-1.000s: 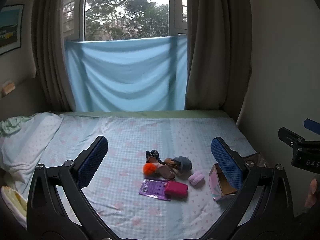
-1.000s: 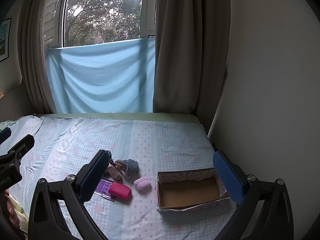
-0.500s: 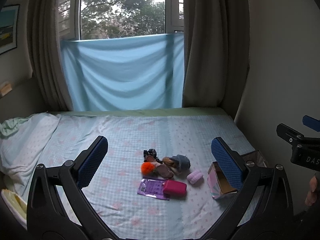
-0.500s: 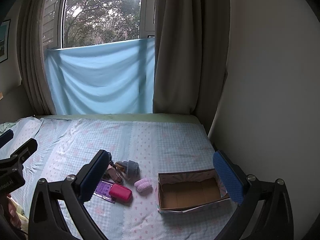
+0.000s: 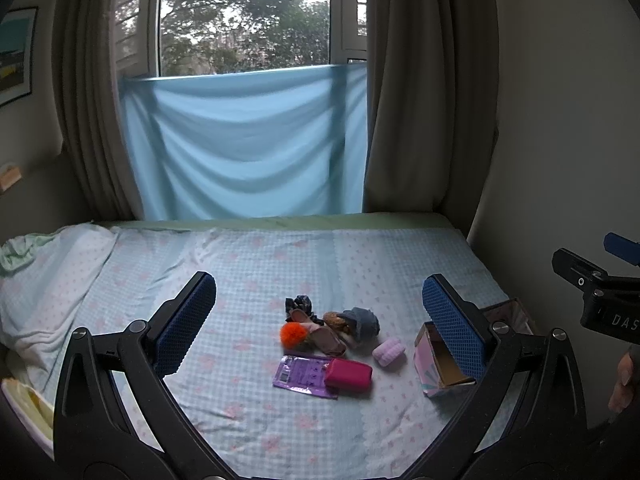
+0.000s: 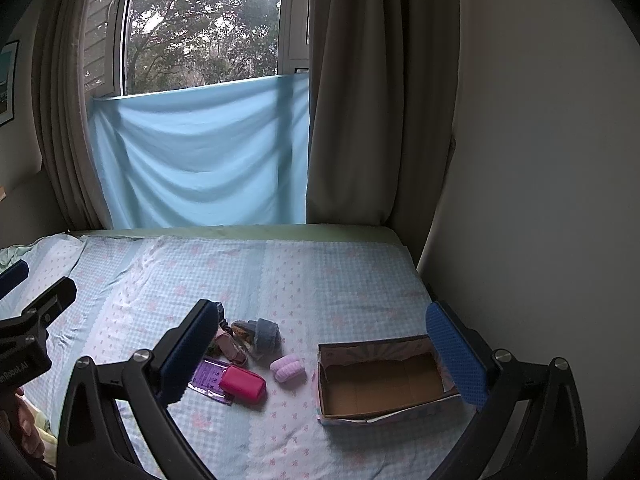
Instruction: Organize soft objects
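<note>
On the bed, at the right near the wall, lay an open cardboard box with a patterned outside; the right wrist view looked straight into it and showed only its bare brown floor. Left of the box lay the soft things in a loose cluster: a lilac roll just beside the box, a pink pouch resting on the right end of a purple packet, and farther back a blue-grey bundle touching some brownish pieces.

From the left wrist view the box was seen end-on, partly behind a finger, so little of its inside showed. That view alone gave the orange pom-pom and a dark scrunchie at the far left of the cluster, which a finger hid in the right wrist view. It also showed the roll, pouch and packet clear of any finger.

Both the left gripper and the right gripper hung above the bed with jaws wide apart, holding and touching nothing. Each gripper's edge showed in the other's view, with part of a hand at the frame side.
</note>
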`<state>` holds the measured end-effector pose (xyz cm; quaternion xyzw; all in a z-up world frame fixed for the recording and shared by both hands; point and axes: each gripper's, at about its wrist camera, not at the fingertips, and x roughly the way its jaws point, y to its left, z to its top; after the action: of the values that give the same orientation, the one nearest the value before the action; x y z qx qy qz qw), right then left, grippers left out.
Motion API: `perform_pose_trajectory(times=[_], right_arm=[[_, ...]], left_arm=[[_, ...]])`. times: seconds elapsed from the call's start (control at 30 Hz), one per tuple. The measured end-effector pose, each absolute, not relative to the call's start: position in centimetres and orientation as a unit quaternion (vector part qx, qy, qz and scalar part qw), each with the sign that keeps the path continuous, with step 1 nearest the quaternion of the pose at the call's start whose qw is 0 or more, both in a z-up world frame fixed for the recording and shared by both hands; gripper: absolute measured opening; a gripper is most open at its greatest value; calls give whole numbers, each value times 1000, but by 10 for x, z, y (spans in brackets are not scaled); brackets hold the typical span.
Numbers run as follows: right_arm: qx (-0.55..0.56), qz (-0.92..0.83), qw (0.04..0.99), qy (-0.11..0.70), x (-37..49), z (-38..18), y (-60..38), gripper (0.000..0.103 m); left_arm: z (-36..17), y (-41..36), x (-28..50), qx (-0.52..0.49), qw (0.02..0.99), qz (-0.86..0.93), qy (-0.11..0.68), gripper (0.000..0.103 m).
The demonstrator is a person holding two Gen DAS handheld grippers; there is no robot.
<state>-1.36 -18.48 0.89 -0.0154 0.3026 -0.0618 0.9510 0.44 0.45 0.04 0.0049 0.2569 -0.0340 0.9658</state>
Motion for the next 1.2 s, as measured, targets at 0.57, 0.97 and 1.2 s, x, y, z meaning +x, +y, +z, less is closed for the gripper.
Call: perform_pose_trajectory(times=[0.57, 0.97, 1.2], right_arm=[[-13, -61, 951, 303, -15, 8, -182, 103], [-13, -61, 951, 303, -14, 8, -182, 103], [-12, -60, 951, 303, -15, 7, -181, 103]], left_arm=[[0, 8, 5, 6, 964, -30, 262, 102], [-1, 6, 5, 6, 964, -30, 264, 102], [-4, 1, 7, 4, 963, -27, 267, 102]])
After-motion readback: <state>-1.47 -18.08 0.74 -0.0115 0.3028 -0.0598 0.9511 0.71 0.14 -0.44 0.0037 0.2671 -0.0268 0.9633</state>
